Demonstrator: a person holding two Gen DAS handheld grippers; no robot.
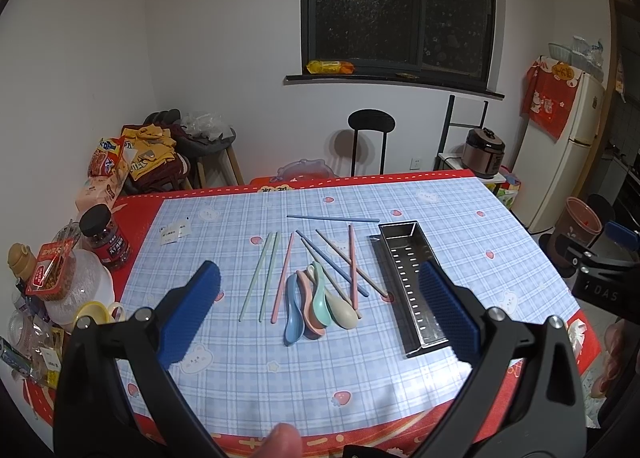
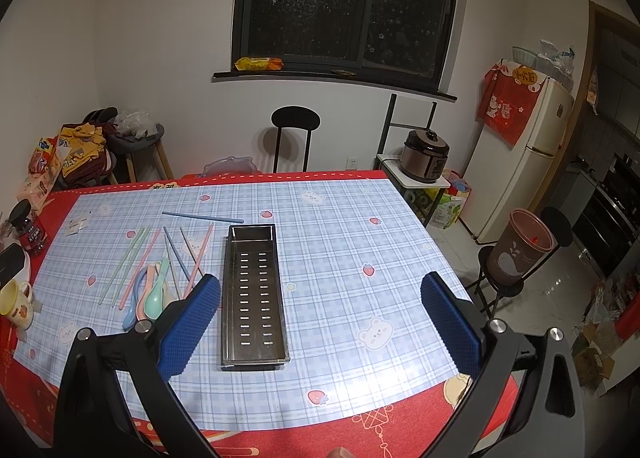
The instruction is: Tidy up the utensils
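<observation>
Plaid blue tablecloth (image 1: 248,370) covers table, red border around. Steel perforated tray (image 2: 256,290) lies lengthwise at centre, nothing inside. Chopsticks (image 1: 280,274), pastel green, pink, blue and beige, scattered loose left of tray; one blue chopstick (image 1: 333,219) lies crosswise beyond the rest. Four spoons (image 1: 316,306) nested side by side, just near of chopsticks. Left gripper (image 1: 320,314) spread wide above spoons, grasping nothing. Right gripper (image 2: 320,322) spread wide above tray's near end, grasping nothing

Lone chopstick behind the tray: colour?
Blue chopstick, lying crosswise, apart from the rest. Clearest in the left wrist view.
</observation>
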